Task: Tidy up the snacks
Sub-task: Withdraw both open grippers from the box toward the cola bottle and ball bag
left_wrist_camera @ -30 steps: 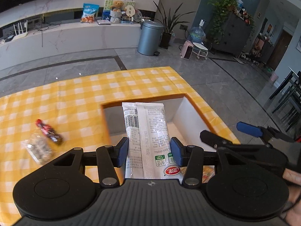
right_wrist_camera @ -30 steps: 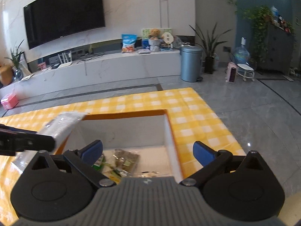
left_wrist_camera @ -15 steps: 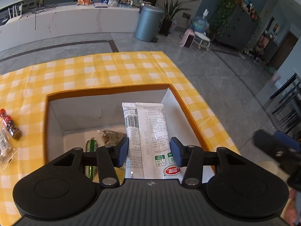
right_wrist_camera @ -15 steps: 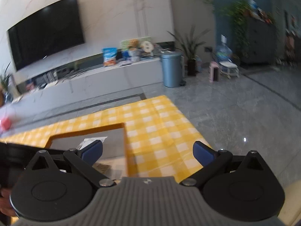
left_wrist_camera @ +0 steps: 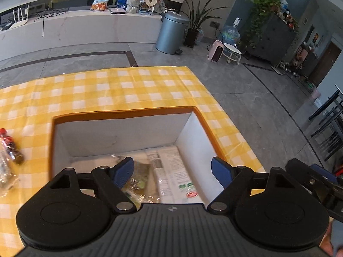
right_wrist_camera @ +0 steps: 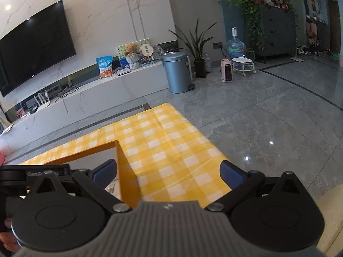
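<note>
An orange-rimmed box (left_wrist_camera: 124,113) with white inner walls stands on the yellow checked tablecloth (left_wrist_camera: 128,85). A long white snack packet (left_wrist_camera: 169,158) lies on the box floor beside a greenish clear packet (left_wrist_camera: 139,177). My left gripper (left_wrist_camera: 172,170) hovers over the box. Its jaws are opening wide and the pads touch nothing; the white packet lies below them. My right gripper (right_wrist_camera: 168,172) is open and empty, straddling the box's right wall (right_wrist_camera: 126,175) and the cloth. Its blue tip (left_wrist_camera: 321,171) shows at the left wrist view's right edge.
Left of the box, a red-capped dark snack (left_wrist_camera: 10,145) and a clear packet (left_wrist_camera: 5,171) lie on the cloth. The table's right edge (left_wrist_camera: 231,124) drops to grey floor. Dark chairs (left_wrist_camera: 328,128) stand to the right. A hand (right_wrist_camera: 6,235) holds the left gripper.
My left jaws have sprung apart and the white packet has dropped from between them onto the box floor. My right gripper has shifted right, from over the box to its right wall.
</note>
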`<state>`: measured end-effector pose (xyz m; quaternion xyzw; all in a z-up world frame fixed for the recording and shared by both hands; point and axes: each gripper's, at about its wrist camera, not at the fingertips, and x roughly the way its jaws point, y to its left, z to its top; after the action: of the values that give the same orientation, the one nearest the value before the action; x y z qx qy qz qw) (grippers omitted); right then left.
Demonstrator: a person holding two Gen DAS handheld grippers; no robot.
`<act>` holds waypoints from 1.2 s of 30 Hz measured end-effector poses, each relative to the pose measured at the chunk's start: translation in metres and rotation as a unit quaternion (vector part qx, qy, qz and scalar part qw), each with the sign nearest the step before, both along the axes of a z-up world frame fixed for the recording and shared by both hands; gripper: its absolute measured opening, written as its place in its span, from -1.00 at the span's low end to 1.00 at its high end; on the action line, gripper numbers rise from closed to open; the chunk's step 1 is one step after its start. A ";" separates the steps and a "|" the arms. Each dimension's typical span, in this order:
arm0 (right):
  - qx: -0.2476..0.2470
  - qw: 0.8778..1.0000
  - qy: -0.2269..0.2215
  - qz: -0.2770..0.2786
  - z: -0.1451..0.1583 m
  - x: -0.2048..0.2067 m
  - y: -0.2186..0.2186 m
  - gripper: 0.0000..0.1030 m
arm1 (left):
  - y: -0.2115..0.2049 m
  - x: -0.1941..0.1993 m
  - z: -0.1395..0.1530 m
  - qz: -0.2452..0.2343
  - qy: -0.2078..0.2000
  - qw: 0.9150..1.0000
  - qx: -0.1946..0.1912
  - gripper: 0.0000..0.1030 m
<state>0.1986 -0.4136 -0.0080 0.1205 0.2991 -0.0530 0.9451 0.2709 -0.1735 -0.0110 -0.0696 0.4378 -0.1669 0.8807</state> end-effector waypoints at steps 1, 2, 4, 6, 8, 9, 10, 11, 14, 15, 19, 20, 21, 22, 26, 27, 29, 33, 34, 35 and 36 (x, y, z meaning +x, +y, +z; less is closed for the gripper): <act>-0.003 1.000 -0.001 0.006 0.001 0.000 0.004 0.93 | 0.003 -0.001 0.003 -0.009 -0.001 1.000 0.002 0.87; -0.006 1.000 -0.004 0.011 0.003 -0.001 0.009 0.93 | 0.005 -0.002 0.006 -0.018 -0.004 1.000 0.008 0.87; -0.011 1.000 -0.009 0.024 0.007 -0.003 0.019 0.93 | 0.006 -0.008 0.011 -0.018 -0.016 0.999 0.042 0.86; -0.015 0.999 -0.015 0.038 0.011 -0.005 0.030 0.93 | 0.010 -0.015 0.017 -0.018 -0.034 0.997 0.067 0.86; -0.019 0.998 -0.017 0.050 0.015 -0.006 0.041 0.93 | 0.014 -0.020 0.023 -0.024 -0.044 0.996 0.079 0.86; -0.022 0.998 -0.015 0.053 0.016 -0.006 0.047 0.93 | 0.016 -0.022 0.025 -0.027 -0.048 0.995 0.082 0.86; -0.025 0.998 -0.013 0.053 0.017 -0.007 0.052 0.93 | 0.018 -0.024 0.028 -0.026 -0.051 0.995 0.085 0.86; -0.026 0.998 -0.010 0.051 0.018 -0.008 0.056 0.93 | 0.021 -0.026 0.030 -0.023 -0.053 0.994 0.088 0.86; -0.033 0.998 -0.009 0.054 0.024 -0.013 0.068 0.93 | 0.029 -0.030 0.038 -0.022 -0.058 0.994 0.093 0.86; -0.036 0.998 -0.011 0.057 0.026 -0.015 0.072 0.93 | 0.032 -0.031 0.040 -0.020 -0.059 0.994 0.093 0.86; -0.024 0.998 -0.015 0.056 0.035 -0.024 0.083 0.93 | 0.046 -0.035 0.051 -0.017 -0.057 0.994 0.096 0.86; -0.018 0.998 -0.017 0.054 0.036 -0.026 0.087 0.93 | 0.050 -0.036 0.053 -0.012 -0.061 0.993 0.100 0.86; -0.011 0.999 -0.019 0.049 0.038 -0.027 0.090 0.93 | 0.055 -0.039 0.057 -0.008 -0.066 0.993 0.102 0.86; -0.003 0.999 -0.019 0.044 0.039 -0.029 0.094 0.93 | 0.061 -0.042 0.060 -0.007 -0.072 0.992 0.103 0.86; 0.043 0.998 -0.010 0.043 0.040 -0.037 0.109 0.93 | 0.091 -0.056 0.069 0.007 -0.087 0.990 0.114 0.86; 0.056 0.997 -0.008 0.046 0.040 -0.039 0.113 0.93 | 0.099 -0.059 0.070 0.011 -0.092 0.989 0.118 0.86; 0.077 0.996 -0.007 0.054 0.040 -0.043 0.124 0.93 | 0.116 -0.065 0.073 0.022 -0.098 0.987 0.122 0.86; 0.085 0.994 -0.012 0.071 0.044 -0.047 0.153 0.93 | 0.154 -0.071 0.073 0.048 -0.095 0.987 0.117 0.86; 0.083 0.994 -0.015 0.075 0.045 -0.047 0.162 0.93 | 0.164 -0.072 0.072 0.057 -0.091 0.988 0.113 0.86; 0.082 0.994 -0.021 0.076 0.047 -0.048 0.170 0.93 | 0.174 -0.074 0.070 0.067 -0.088 0.988 0.107 0.86; 0.083 0.993 -0.026 0.074 0.049 -0.049 0.178 0.93 | 0.184 -0.074 0.068 0.078 -0.083 0.988 0.102 0.86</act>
<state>0.1499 -0.2353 0.0408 0.1773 0.2856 0.0451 0.9407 0.1966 0.0105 0.0571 0.0009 0.3707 -0.0572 0.9270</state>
